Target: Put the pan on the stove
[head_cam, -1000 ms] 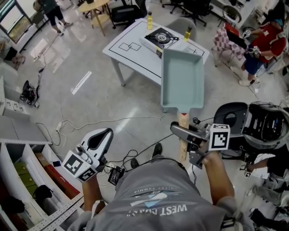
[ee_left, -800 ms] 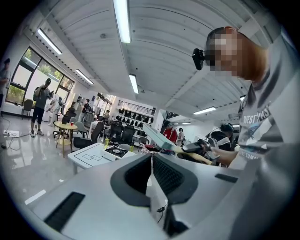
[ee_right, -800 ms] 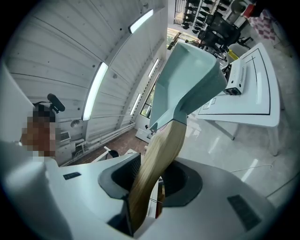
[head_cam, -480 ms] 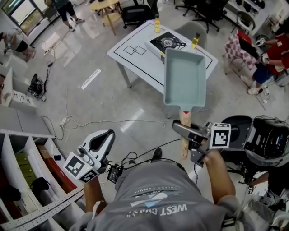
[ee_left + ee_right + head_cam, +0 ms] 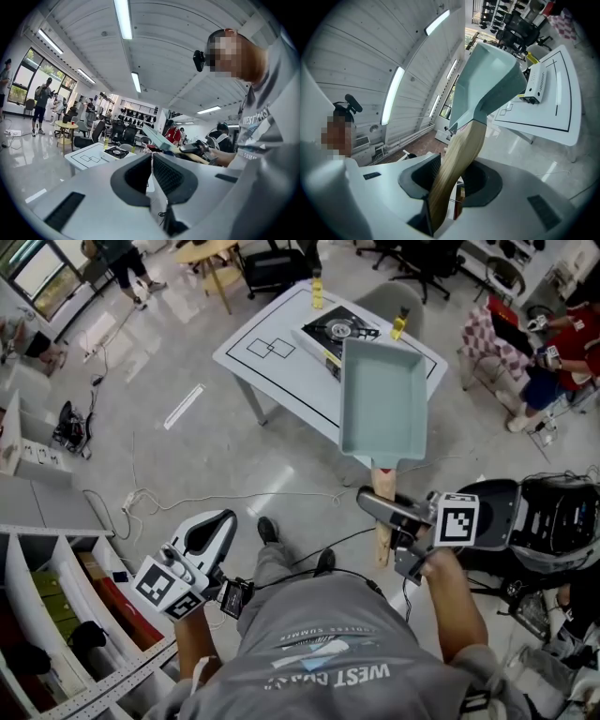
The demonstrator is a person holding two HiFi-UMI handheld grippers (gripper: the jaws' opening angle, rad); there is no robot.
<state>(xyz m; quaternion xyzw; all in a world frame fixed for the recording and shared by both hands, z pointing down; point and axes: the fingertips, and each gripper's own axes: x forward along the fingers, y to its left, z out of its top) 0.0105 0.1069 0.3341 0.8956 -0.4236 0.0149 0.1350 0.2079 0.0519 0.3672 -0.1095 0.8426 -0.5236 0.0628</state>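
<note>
Two handheld grippers appear in the head view, one at each side of the person's grey-shirted torso. The right gripper [image 5: 380, 510] holds the pale teal, rectangular, shallow-walled pan [image 5: 384, 399] by its light wooden handle [image 5: 382, 526]; in the right gripper view the jaws of this gripper [image 5: 449, 190] stand partly apart and press on both sides of the handle [image 5: 457, 159], which rises between them to the pan's tapered neck. The pan [image 5: 485, 86] has a flat base, low sloping walls and rounded corners, with its open side facing up toward the head camera. It is carried in the air in front of the person, not on any surface; in the head view its far end overlaps the near edge of the white rectangular table with black line markings [image 5: 272, 367], just beside the black single-burner portable stove [image 5: 337, 331] standing on it. The stove [image 5: 534, 84] carries nothing. The left gripper [image 5: 211, 521] is held low at the person's left side, well apart from the pan; in the left gripper view its jaws [image 5: 152, 171] are brought together with nothing between them.
</note>
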